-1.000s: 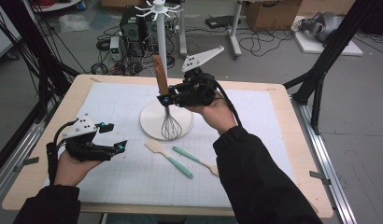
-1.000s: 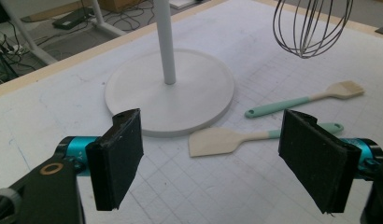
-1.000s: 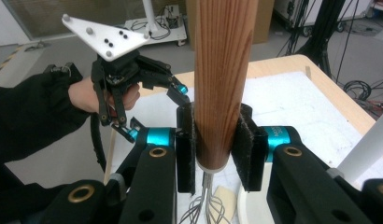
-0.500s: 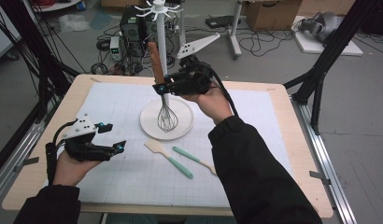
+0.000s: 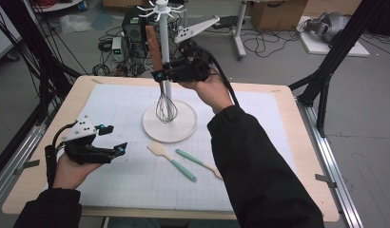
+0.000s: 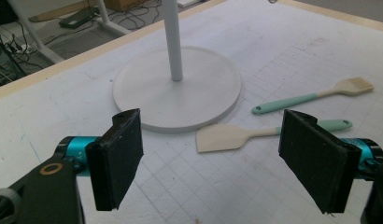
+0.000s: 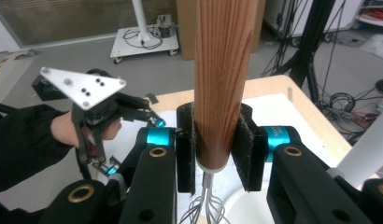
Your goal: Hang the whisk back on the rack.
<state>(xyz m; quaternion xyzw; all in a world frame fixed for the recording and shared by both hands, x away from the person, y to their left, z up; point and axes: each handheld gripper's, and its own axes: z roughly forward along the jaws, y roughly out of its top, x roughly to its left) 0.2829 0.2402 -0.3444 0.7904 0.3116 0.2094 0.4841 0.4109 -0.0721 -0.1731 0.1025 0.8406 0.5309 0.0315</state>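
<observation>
A whisk with a wooden handle and wire loops hangs upright over the white round base of a hook stand. My right gripper is shut on the lower end of that handle, pads on both sides, with the wires hanging below. The whisk is right beside the stand's white pole. My left gripper is held above the table's left part, open, with nothing between its pads.
A cream spatula with a teal handle and a teal-handled brush lie on the white grid mat in front of the base. In the left gripper view the spatula lies nearest, the brush beyond it. Hooks crown the pole.
My right gripper has risen with the whisk, lifting its wires higher above the base and closer to the pole. The left gripper has stayed in place.
</observation>
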